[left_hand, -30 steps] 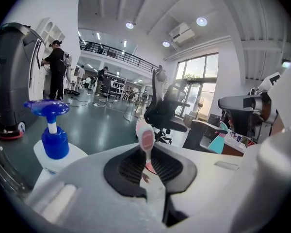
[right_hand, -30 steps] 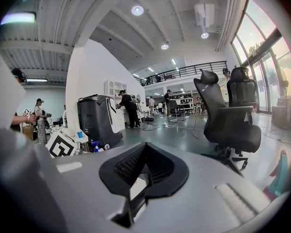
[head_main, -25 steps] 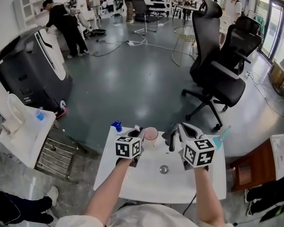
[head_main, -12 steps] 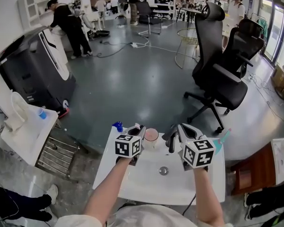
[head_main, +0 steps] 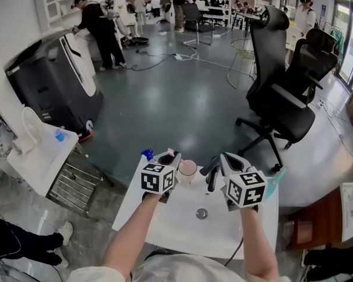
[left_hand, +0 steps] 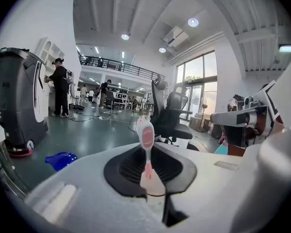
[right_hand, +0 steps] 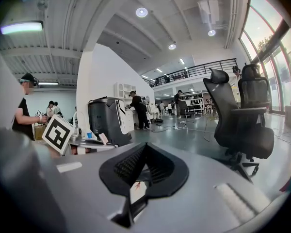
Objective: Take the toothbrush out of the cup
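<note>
Change noted: in the head view the left gripper [head_main: 169,159] is seen slightly higher against the cup [head_main: 187,168] than a second ago. The right gripper [head_main: 212,175] is found where it was, at the cup's right side. The cup is unmoved, upright at the far edge of the basin [head_main: 182,231], between the two tools.

Jaws of the left gripper are pressed onto the handle of the toothbrush [left_hand: 146,139]. It is pinched low, with the pink-and-white head stood upright above the pads. Grip is unchanged.

Jaws of the right gripper are drawn nearly together, with a pale sliver held in the slit. This is judged to be the cup's wall, so the cup is taken as steadied, though that is not fully confirmed.

Extraction is judged under way: the lift has been started and the brush is carried with the gripper. Whether the handle's lower end has cleared the rim cannot be told, as it is hidden below the pads. A pale rounded shape, probably the cup, is seen directly beneath. More straight lift is called for before any sideways move; otherwise the cup could be tipped by the handle.
</note>
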Demonstrator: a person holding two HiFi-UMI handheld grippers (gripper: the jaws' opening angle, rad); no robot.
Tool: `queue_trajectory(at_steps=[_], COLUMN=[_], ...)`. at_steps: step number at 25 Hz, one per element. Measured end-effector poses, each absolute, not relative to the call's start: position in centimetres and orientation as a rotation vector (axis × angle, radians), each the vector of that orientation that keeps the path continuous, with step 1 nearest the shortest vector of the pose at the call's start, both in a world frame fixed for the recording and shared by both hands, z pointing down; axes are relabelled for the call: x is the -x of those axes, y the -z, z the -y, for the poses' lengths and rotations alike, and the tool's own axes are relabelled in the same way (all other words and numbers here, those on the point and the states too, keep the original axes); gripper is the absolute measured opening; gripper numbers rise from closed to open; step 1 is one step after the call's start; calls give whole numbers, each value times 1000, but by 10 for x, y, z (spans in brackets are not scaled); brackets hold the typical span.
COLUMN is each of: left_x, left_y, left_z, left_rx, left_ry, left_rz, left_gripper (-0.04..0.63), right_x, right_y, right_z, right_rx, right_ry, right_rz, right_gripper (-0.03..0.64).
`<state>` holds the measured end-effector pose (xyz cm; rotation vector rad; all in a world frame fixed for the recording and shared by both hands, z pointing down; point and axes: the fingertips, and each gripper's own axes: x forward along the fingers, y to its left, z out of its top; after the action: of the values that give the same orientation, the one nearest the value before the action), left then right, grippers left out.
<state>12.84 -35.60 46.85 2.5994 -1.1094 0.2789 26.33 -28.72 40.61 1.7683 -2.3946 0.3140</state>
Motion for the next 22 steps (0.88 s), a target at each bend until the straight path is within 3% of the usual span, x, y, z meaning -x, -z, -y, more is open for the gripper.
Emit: queue_trajectory(at_steps=[22], left_x=[-124], left_y=[-399], left_z=[347], left_rx=[-2720], left_ry=[-225], left_rz=[1229], left_gripper=[31], right_x=[-258], right_y=[-384], right_z=[292], right_rx=[-1749], right_ry=[-250], right_rz=[2439], right_gripper=[3])
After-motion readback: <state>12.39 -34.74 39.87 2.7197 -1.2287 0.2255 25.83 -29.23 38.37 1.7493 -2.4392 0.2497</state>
